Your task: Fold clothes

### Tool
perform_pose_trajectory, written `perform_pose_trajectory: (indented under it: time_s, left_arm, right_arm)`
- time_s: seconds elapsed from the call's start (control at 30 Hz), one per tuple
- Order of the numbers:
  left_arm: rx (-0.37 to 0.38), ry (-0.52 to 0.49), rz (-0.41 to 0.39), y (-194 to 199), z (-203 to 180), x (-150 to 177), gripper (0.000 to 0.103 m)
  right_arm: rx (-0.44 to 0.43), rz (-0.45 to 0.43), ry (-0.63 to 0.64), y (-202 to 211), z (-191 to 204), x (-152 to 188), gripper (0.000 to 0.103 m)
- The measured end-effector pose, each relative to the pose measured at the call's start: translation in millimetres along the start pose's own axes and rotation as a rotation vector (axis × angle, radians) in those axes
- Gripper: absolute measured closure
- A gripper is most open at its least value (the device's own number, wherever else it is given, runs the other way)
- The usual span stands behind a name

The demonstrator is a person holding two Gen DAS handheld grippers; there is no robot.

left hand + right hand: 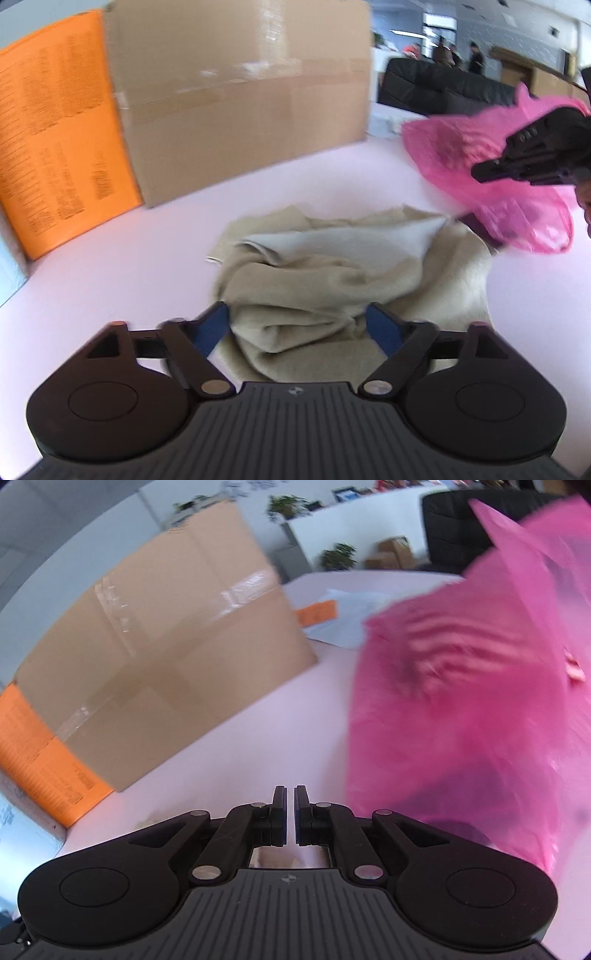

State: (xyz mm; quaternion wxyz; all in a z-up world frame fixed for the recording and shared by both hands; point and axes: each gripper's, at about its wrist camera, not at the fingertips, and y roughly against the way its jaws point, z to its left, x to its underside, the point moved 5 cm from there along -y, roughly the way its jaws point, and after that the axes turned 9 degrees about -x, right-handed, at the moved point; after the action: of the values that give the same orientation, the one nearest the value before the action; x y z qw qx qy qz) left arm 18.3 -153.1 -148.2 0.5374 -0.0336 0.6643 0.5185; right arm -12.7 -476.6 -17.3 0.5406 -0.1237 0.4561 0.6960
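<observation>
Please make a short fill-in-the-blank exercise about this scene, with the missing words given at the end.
1. The left gripper is ____, its fingers on either side of the beige cloth.
2. The bag beside the right gripper is ____ in colour.
3. The cardboard box stands next to an ____ panel.
4. The right gripper's jaws are nearly ____, with nothing between them.

Missing words: open; pink; orange; shut

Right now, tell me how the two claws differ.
The left claw is spread wide, its blue pads on either side of the crumpled beige garment. The right claw is nearly closed, only a thin gap, with nothing between its fingers, beside the pink bag. Both are black.
</observation>
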Motion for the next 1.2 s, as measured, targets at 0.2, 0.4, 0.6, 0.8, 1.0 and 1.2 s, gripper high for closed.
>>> perform_pose_trajectory:
  time_s: [0.2, 0.4, 0.6, 0.8, 1.0, 1.2]
  left_arm:
    - [0.105, -0.068, -0.008, 11.2, -4.8, 0.3, 0.08]
    - [-0.036, 0.151, -0.07, 11.1, 49.5, -12.0, 0.021]
    - [-0.162, 0.449, -0.001, -37.9, 91.5, -27.7, 0.025]
    - [-0.081, 0.429, 0.083, -91.1, 70.0, -35.8, 0.035]
    - [-0.025, 0.393, 0.083, -100.6, 50.7, -36.3, 0.095]
    - [-0.045, 0.465, 0.006, -74.6, 54.7, -38.6, 0.098]
  right_arm:
    - [-0.091, 0.035, -0.044, -12.4, 5.8, 14.4, 0.065]
    - [-0.117, 0.128, 0.035, -44.8, 25.2, 24.7, 0.044]
    - [-0.103, 0.175, 0.077, -65.7, 23.8, 35.2, 0.044]
    - [-0.112, 0.158, 0.106, -71.8, 23.3, 38.0, 0.044]
    - [-0.12, 0.141, 0.12, -72.6, 23.1, 40.1, 0.044]
    - [-0.109, 0.171, 0.201, -74.0, 33.3, 46.4, 0.098]
